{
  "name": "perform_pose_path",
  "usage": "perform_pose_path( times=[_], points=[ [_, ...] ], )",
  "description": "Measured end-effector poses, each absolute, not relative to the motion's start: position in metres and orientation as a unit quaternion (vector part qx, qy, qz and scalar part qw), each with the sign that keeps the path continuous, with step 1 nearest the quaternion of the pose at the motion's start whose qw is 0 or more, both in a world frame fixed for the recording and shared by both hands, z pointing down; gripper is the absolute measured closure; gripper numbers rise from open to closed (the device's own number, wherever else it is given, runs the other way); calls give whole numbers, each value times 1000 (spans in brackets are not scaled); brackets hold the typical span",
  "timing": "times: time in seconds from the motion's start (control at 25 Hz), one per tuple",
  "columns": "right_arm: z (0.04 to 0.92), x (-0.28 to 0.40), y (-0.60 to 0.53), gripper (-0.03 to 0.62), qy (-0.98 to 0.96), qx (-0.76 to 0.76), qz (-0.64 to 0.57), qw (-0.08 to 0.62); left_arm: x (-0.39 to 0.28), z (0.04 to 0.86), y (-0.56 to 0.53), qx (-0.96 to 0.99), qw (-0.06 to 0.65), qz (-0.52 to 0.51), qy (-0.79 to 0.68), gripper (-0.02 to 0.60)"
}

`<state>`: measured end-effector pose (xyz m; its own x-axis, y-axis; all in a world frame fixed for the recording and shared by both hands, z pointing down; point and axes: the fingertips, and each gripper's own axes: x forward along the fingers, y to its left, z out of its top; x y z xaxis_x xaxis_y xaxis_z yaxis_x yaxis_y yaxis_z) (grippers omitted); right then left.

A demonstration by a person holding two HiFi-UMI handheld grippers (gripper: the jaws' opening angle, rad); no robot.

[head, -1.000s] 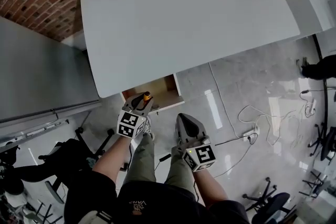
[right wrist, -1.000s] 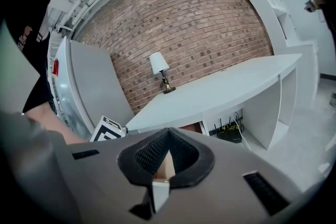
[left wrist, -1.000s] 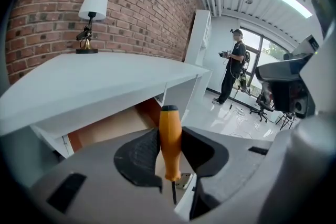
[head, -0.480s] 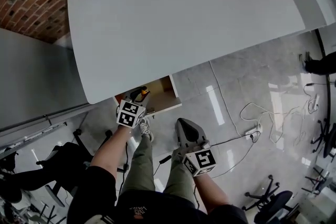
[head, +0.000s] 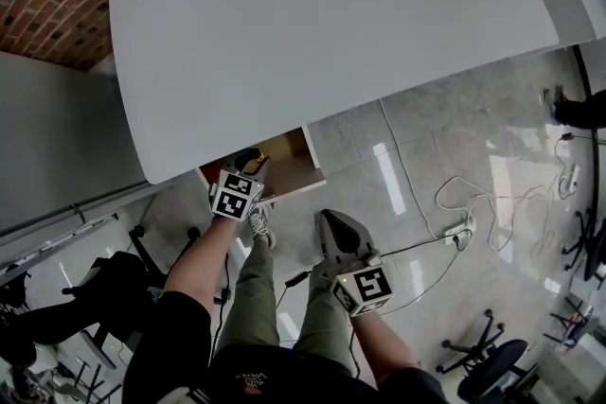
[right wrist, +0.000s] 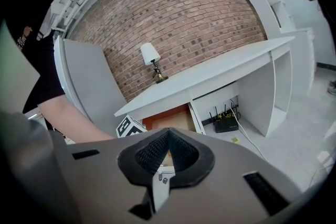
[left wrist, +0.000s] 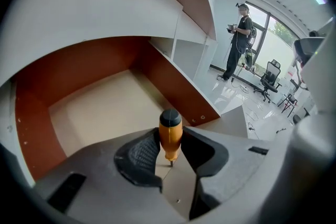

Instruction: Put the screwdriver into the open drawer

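One screwdriver (left wrist: 170, 134) in left gripper (left wrist: 170, 148) — over one open drawer (left wrist: 100, 107).

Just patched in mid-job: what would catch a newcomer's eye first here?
The orange screwdriver stands out, clamped in the left hand-held gripper with its handle pointing into the open drawer under the white desk. Next comes the right hand-held gripper, shut and empty, held lower over the shiny floor.

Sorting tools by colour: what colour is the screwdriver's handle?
Orange screwdriver handle with a black cap; clearest in the left gripper view.
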<state>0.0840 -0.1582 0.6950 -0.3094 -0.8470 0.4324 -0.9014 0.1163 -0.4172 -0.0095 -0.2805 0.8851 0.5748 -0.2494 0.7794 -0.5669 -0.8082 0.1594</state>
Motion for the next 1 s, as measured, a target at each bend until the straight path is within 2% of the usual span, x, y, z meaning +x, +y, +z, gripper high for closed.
perform_pose_path(
  times=[0.48, 1.0],
  points=[
    [708, 90, -148, 599, -732, 599, 323, 38, -2, 906, -310, 853, 189, 416, -252, 454],
    [722, 99, -142, 599, -722, 604, 334, 38, 1, 925, -326, 838, 152, 455, -259, 426]
  ],
)
